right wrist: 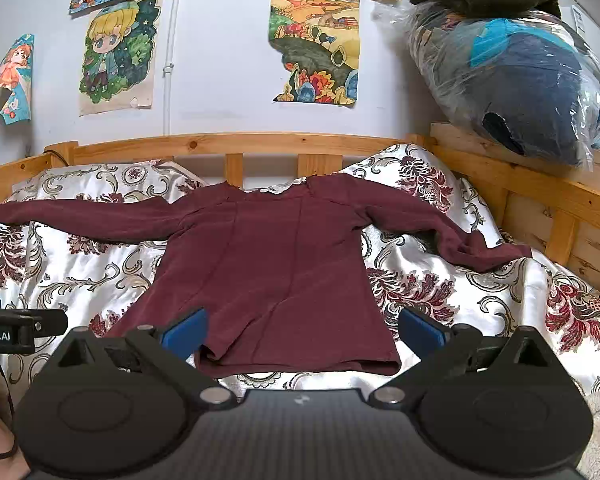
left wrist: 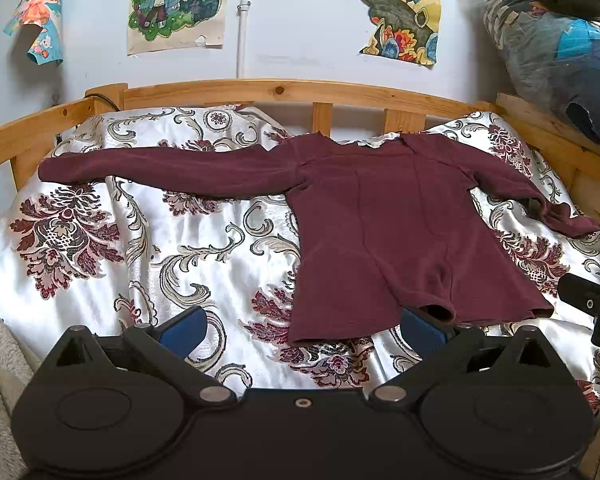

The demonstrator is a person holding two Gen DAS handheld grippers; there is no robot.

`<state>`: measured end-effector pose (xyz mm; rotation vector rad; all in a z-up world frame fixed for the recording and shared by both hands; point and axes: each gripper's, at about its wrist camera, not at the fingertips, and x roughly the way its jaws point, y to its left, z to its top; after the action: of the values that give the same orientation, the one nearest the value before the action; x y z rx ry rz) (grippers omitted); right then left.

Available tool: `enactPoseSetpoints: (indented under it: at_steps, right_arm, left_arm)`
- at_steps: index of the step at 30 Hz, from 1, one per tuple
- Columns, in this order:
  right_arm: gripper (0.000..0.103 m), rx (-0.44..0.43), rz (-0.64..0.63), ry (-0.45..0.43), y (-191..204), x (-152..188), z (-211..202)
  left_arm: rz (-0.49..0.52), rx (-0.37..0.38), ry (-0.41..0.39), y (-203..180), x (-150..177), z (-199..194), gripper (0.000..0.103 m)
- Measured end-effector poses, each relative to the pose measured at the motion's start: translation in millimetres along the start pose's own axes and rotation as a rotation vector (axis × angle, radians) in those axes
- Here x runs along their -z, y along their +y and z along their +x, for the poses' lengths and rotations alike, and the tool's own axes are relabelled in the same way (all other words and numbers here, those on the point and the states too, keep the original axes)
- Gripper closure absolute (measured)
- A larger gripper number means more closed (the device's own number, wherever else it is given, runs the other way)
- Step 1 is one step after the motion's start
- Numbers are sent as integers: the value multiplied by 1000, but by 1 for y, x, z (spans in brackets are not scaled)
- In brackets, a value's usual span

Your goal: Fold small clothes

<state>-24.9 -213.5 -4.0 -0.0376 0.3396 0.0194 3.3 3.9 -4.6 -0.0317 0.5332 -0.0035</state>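
Bed: patterned satin cover (left wrist: 204,240), wood rail behind.
Top: maroon long-sleeve top (right wrist: 268,264) lies flat in the middle, both sleeves spread out.
Progress: nothing folded yet; sleeves & body all left to do, I judge.
Left gripper (left wrist: 306,330): jaws wide apart, holds nothing, near hem.
Right gripper (right wrist: 302,330): same, empty, over hem.

**Lighting and picture quality, both wrist views**

Even, soft daylight; bright overall. Satin bedspread (left wrist: 204,248) shows white glare patches across its folds. Plastic-wrapped bundle (right wrist: 512,80) carries sheen streaks. Shadows faint, short, under the maroon top (right wrist: 268,264). Strong fisheye bowing: wooden bed rail (left wrist: 284,90) curves, corners darken. Focus sharp centrally, softer at the edges
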Motion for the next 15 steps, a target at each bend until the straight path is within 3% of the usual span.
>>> enactPoseSetpoints:
  at_steps: [15]
  right_arm:
    - [0,0,0,-1,0,0,0]
  left_arm:
    - [-13,-3,7,1,4,1,1]
